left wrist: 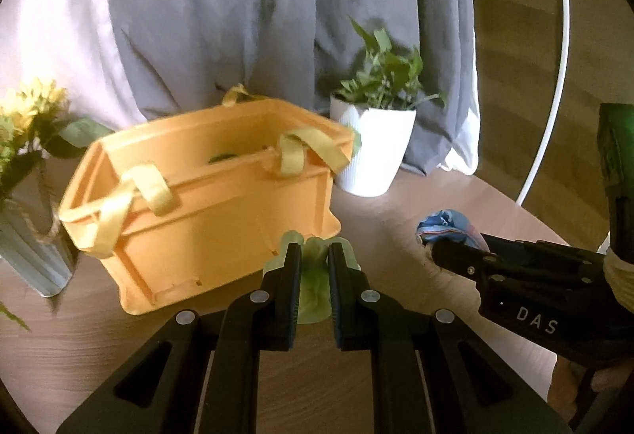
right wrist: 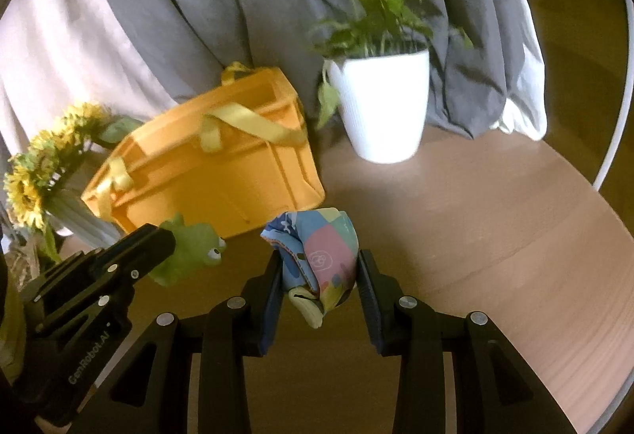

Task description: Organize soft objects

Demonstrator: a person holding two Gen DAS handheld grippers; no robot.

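While both wrist cameras look across the round wooden bench, these lines take them one view after another.

Left wrist view
- Left hand-held gripper (left wrist: 313, 255): fingers pressed in on the green frog plush (left wrist: 315, 281), pinching it from both sides.
- Frog plush: low over the bench, just in front of the orange crate's near wall.
- Orange crate (left wrist: 206, 212): stands tilted in the frame on the bench, yellow ribbon handles (left wrist: 295, 152) draped over its rim; something dark lies inside, too blurred to name.
- Right hand-held gripper (left wrist: 440, 249): enters from the right, its tip against the patchwork cloth bundle (left wrist: 447, 224).
- White plant pot (left wrist: 374, 148): at the far edge, against the grey curtain (left wrist: 257, 10).
- Sunflower vase (left wrist: 31, 228): at the left edge.

Right wrist view
- Right hand-held gripper (right wrist: 319, 263): pinching the patchwork cloth bundle (right wrist: 317, 255) between its fingers.
- Cloth bundle: bunched up, in front of the crate's right near corner.
- Left hand-held gripper (right wrist: 166, 239): closed on the frog plush (right wrist: 190, 251), which shows its eyes toward this camera.
- Orange crate (right wrist: 222, 172): behind both soft things.
- White plant pot (right wrist: 382, 105): well to the right of the crate, toward the far edge.
- Sunflower vase (right wrist: 75, 212): left of the crate.
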